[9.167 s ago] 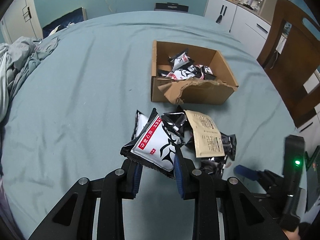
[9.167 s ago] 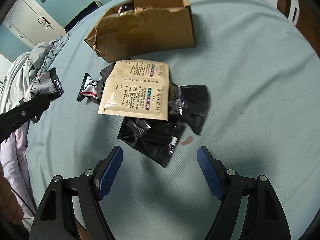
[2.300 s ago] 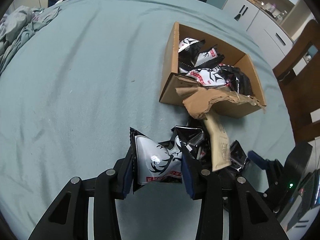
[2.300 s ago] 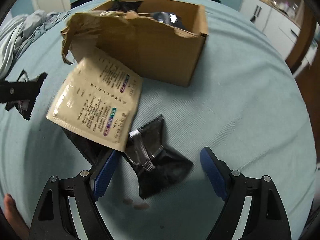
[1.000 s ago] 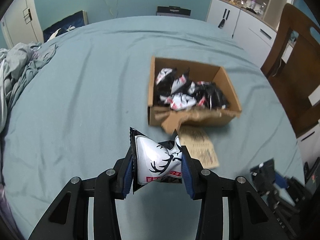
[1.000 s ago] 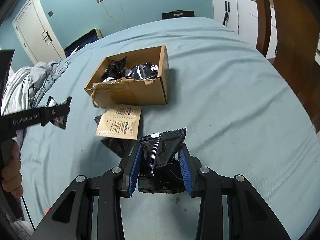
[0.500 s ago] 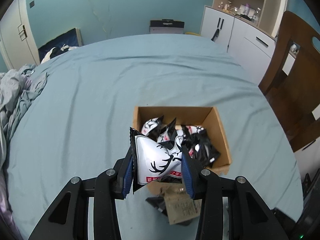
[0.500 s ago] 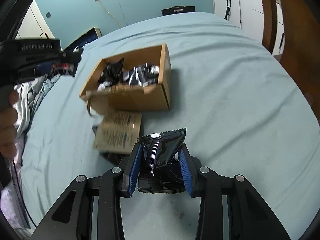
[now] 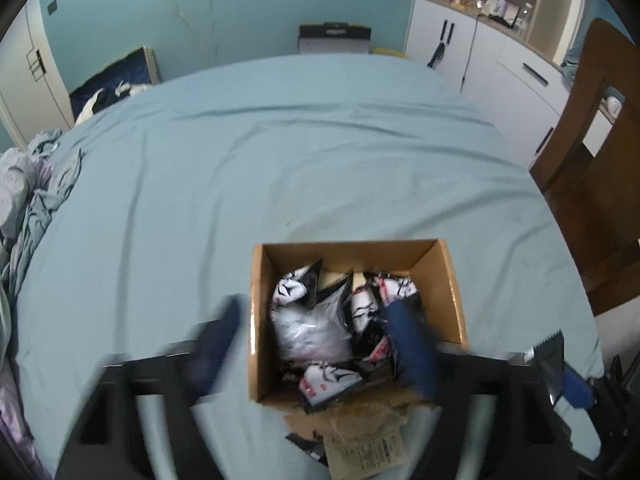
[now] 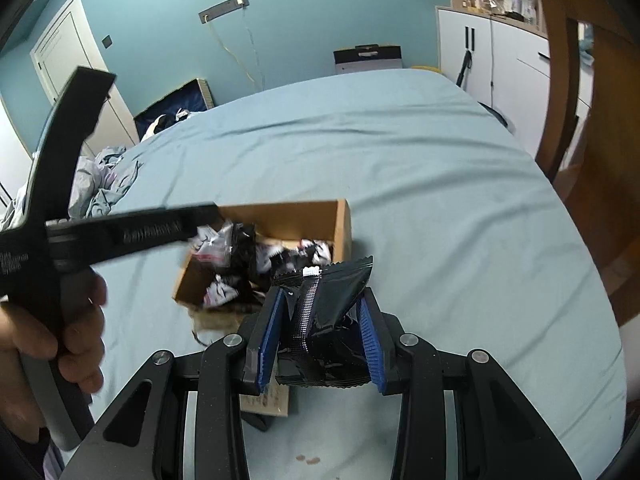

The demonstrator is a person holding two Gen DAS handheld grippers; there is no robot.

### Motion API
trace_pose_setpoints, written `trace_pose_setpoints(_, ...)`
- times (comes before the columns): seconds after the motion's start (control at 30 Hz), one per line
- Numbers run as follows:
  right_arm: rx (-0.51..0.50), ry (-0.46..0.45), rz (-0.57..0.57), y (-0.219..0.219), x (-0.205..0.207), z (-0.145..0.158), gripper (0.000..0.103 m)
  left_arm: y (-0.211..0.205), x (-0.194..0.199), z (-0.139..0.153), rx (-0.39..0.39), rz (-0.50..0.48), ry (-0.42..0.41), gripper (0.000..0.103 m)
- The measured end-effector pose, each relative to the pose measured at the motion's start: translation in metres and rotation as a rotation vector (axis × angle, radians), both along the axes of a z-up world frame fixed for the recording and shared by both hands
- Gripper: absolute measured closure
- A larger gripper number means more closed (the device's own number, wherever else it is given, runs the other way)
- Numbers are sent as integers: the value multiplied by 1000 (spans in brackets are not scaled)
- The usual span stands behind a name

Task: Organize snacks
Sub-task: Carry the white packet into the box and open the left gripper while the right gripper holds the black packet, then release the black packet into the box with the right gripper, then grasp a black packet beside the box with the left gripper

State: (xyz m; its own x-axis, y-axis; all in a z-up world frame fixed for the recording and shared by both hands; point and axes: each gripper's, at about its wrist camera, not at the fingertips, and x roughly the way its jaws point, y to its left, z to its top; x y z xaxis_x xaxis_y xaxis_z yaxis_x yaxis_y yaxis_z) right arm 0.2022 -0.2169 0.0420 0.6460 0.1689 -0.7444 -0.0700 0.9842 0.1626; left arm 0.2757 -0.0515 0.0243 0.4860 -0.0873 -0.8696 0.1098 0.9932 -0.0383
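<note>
We find the left gripper (image 9: 316,344) spread wide and blurred, hanging over one cardboard box (image 9: 450,276) with nothing between its blue fingers (image 9: 412,348). The box sits on the blue-sheeted bed (image 9: 280,152), open at the top. Inside we count at least five black-and-white snack packets (image 9: 308,320), piled loosely; the heap is too tangled and blurred for an exact count. One torn flap of the box (image 9: 360,412) hangs over its near wall. Just beside that wall, on the sheet, lies one tan sachet (image 9: 368,456) with printed text, resting partly on one dark packet (image 9: 308,446).

To the right, the right gripper (image 10: 320,340) is narrowed onto one black snack packet (image 10: 332,312), pinched between its blue pads (image 10: 268,332) and held in the air just beside the box's near right corner. In the right wrist view one hand (image 10: 52,332) grasps the left gripper's handle.
</note>
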Motion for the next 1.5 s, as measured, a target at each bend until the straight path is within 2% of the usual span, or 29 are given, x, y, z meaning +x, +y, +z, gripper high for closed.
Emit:
trace_pose_setpoints(0.1, -9, -5, 7, 7, 9, 4, 67, 6, -14, 7, 15, -2, -52, 13)
trace_pose_setpoints(0.23, 49, 23, 20, 9, 29, 7, 67, 16, -35, 8, 81, -8, -65, 13)
trace_pose_setpoints(0.3, 103, 53, 46, 11, 40, 8, 67, 23, -49, 8, 85, -14, -60, 13)
trace_pose_setpoints(0.5, 165, 116, 85, 19, 69, 5, 67, 43, -88, 9, 105, -44, -55, 13)
trace_pose_setpoints(0.6, 197, 121, 115, 24, 77, 5, 65, 51, -102, 9, 119, -35, -53, 13)
trace_pose_setpoints(0.67, 260, 89, 104, 18, 77, 11, 55, 56, -113, 8, 111, -31, -40, 13)
trace_pose_setpoints(0.73, 310, 28, 69, 7, 69, 23, 19, 63, -127, 8, 89, -18, -24, 13)
trace_pose_setpoints(0.8, 301, -23, -7, -7, 56, 32, 13, 68, -140, 9, 48, -5, -10, 13)
trace_pose_setpoints(0.87, 309, -34, -46, -19, 42, 39, 13, 74, -153, 8, 2, 10, 7, 13)
trace_pose_setpoints(0.93, 307, 33, -37, -28, 24, 38, 13, 79, -166, 4, -44, 20, 22, 11)
trace_pose_setpoints(1.0, 349, 91, 18, -37, -10, 27, 13, 88, -178, -9, -85, 44, 25, 7)
trace_pose_setpoints(1.1, 371, 106, 4, -54, -76, 3, 13, 94, -184, -37, -38, 83, 65, 7)
trace_pose_setpoints(1.17, 347, 136, -50, -58, -110, -19, 13, 91, -183, -50, -44, 66, 113, 8)
trace_pose_setpoints(1.23, 378, 178, -80, -65, -131, -42, 13, 86, -182, -54, -57, 55, 128, 8)
trace_pose_setpoints(1.37, 420, 225, -132, -75, -132, -71, 13, 60, -185, -57, -14, -19, 114, 8)
trace_pose_setpoints(1.5, 295, 232, -183, -69, -114, -84, 13, 41, -188, -65, 13, -93, 134, 8)
